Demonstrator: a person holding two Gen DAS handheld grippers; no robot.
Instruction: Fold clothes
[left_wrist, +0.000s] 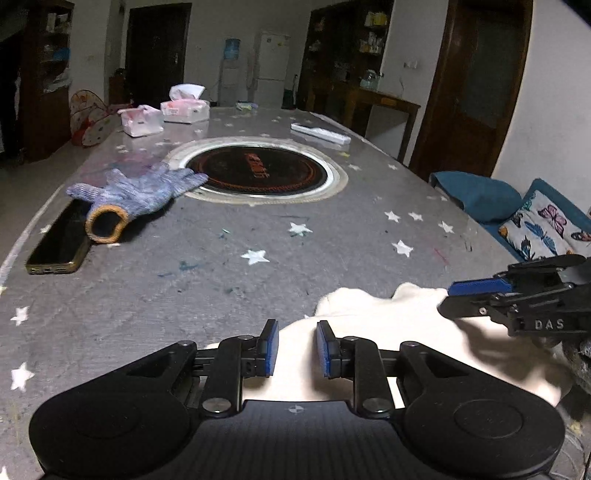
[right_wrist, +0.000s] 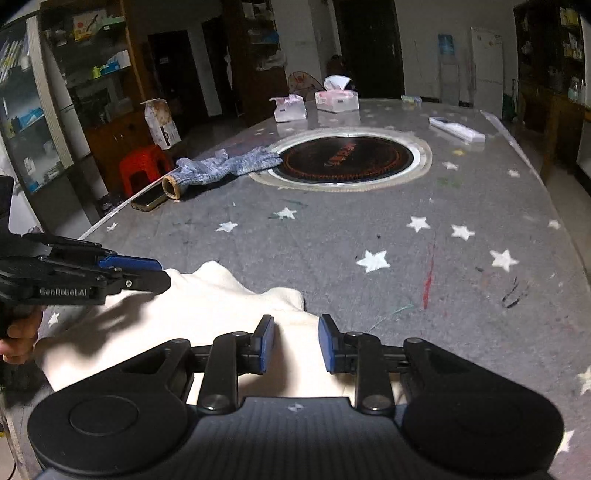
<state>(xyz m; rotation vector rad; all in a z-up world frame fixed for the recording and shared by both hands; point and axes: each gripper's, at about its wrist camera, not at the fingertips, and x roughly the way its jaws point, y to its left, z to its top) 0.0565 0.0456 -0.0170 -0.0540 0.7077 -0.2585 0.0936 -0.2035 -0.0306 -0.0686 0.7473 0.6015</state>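
A cream-white garment (left_wrist: 388, 325) (right_wrist: 221, 306) lies bunched at the near edge of the grey star-patterned table (left_wrist: 295, 258) (right_wrist: 406, 258). My left gripper (left_wrist: 297, 347) hovers low over the garment's left part, open, with only cloth under the gap between its blue pads. My right gripper (right_wrist: 297, 343) is open in the same way over the garment's right part. Each gripper shows in the other's view: the right gripper (left_wrist: 448, 299) at the garment's right end, the left gripper (right_wrist: 164, 275) at its left end, held by a hand (right_wrist: 22, 332).
A blue knit glove (left_wrist: 140, 195) (right_wrist: 229, 166) lies beside a phone (left_wrist: 59, 240) at the table's left edge. A round black hotplate (left_wrist: 258, 170) sits in the table's middle. Tissue packs (left_wrist: 184, 107) and a white flat box (left_wrist: 319, 133) lie at the far end. A blue sofa (left_wrist: 480, 195) stands on the right.
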